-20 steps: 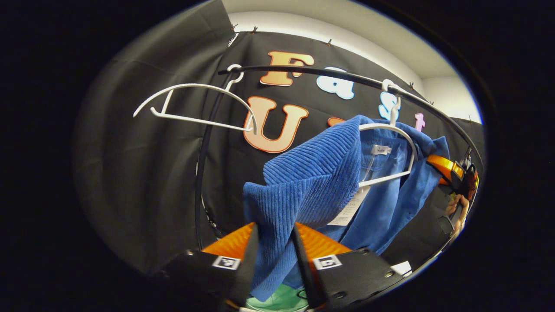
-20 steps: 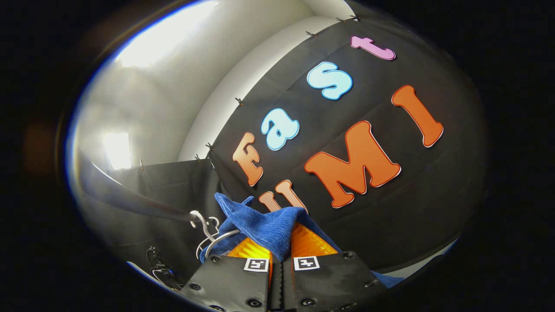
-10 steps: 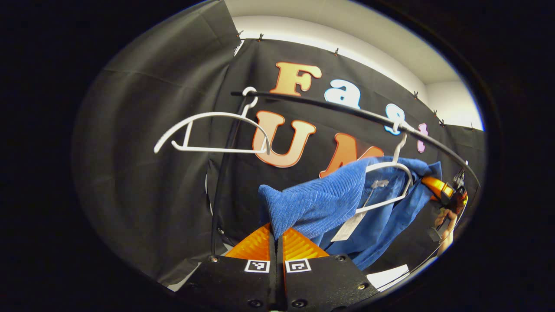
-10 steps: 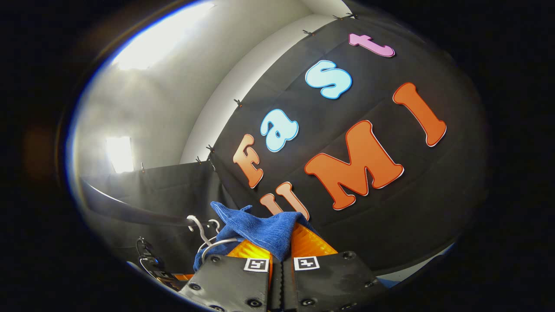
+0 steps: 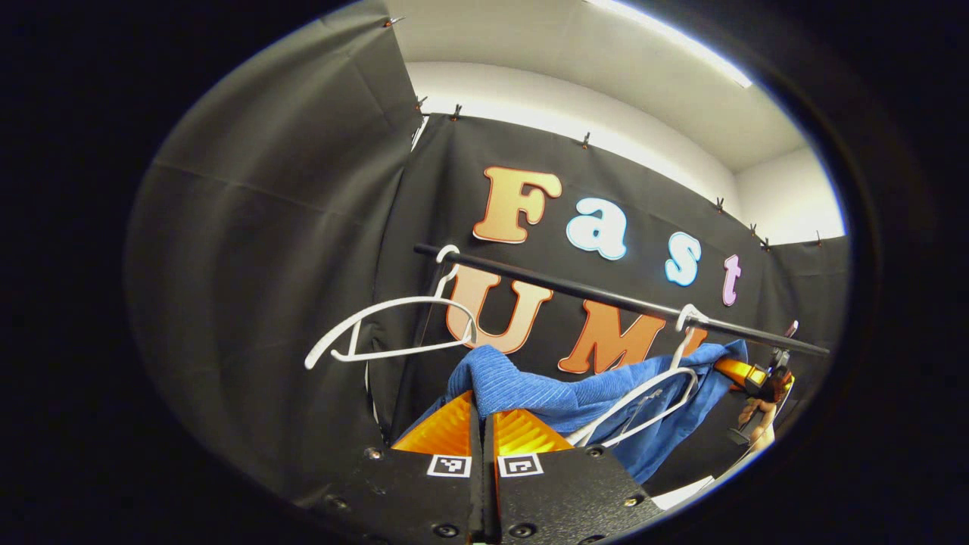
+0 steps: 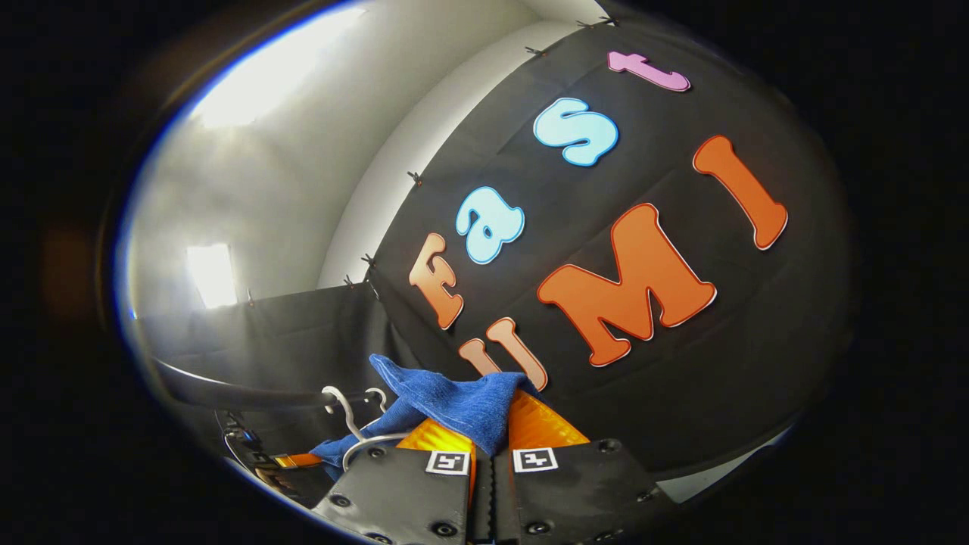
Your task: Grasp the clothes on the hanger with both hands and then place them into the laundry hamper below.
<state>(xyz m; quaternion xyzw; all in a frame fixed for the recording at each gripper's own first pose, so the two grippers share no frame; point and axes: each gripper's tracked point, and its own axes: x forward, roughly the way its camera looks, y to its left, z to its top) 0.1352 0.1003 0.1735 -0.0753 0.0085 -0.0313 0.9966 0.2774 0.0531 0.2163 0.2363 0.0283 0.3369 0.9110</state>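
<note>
left claw (image 5: 481,415) clamped on blue garment (image 5: 575,393) | right claw (image 6: 490,431) clamped likewise | cloth stretches toward 3 o'clock, white hanger (image 5: 643,393) inside

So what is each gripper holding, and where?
Both hold the blue ribbed garment: left gripper pinches one shoulder fold, right gripper the opposite.

Blue ribbed garment (image 5: 545,393), white hangers (image 5: 394,333)
</note>
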